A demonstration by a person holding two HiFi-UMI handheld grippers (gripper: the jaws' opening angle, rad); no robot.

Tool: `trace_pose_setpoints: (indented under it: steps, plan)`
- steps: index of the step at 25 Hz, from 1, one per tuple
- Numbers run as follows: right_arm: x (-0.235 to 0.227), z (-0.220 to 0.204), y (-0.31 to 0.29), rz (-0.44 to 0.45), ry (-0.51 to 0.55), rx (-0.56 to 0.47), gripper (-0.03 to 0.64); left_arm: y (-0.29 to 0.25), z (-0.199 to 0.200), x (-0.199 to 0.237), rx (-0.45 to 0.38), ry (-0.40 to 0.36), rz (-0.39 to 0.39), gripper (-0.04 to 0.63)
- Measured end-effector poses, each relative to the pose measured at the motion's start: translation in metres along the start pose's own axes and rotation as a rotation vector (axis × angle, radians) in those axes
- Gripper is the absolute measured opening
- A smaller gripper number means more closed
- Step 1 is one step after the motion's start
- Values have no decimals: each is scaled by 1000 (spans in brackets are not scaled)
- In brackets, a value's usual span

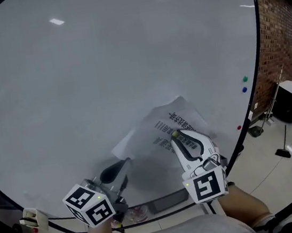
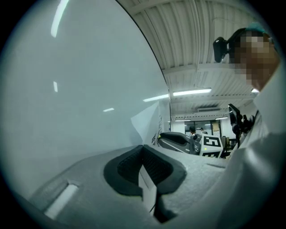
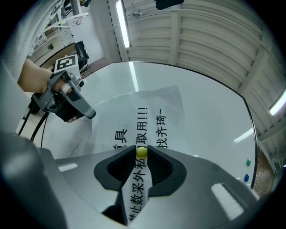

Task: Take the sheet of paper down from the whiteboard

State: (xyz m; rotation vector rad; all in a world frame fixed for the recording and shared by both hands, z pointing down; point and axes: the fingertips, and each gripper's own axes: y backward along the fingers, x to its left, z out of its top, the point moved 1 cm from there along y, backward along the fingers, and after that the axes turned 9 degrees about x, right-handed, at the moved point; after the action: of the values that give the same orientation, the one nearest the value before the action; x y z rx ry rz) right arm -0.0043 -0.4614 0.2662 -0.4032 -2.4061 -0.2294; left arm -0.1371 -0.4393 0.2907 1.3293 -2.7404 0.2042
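Note:
A white sheet of paper [image 1: 161, 127] with black print hangs crumpled off the whiteboard [image 1: 101, 65], low and right of centre. My left gripper [image 1: 126, 160] is shut on the sheet's lower left corner; a strip of paper [image 2: 147, 188] shows between its pads in the left gripper view. My right gripper [image 1: 173, 134] is shut on the printed part of the sheet [image 3: 138, 183], with a small yellow-green ball [image 3: 141, 152] pinched at its tips. From the left gripper view the sheet [image 2: 149, 123] bulges away from the board, with the right gripper [image 2: 178, 141] behind it.
Green [image 1: 245, 79], blue [image 1: 244, 90] and red [image 1: 238, 127] magnets sit near the board's right edge. A dark eraser [image 1: 169, 201] lies on the ledge below the board. A brick wall [image 1: 279, 30] and a black-and-white bin [image 1: 287, 100] stand to the right.

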Motion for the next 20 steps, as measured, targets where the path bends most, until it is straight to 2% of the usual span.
trace_pose_setpoints:
  steps: [14, 20]
  plan:
    - [-51, -9, 13, 31, -31, -10, 81, 18, 12, -5, 3, 77, 137, 2]
    - [-78, -22, 17, 39, -39, -8, 81, 19, 23, -2, -1, 69, 233, 2]
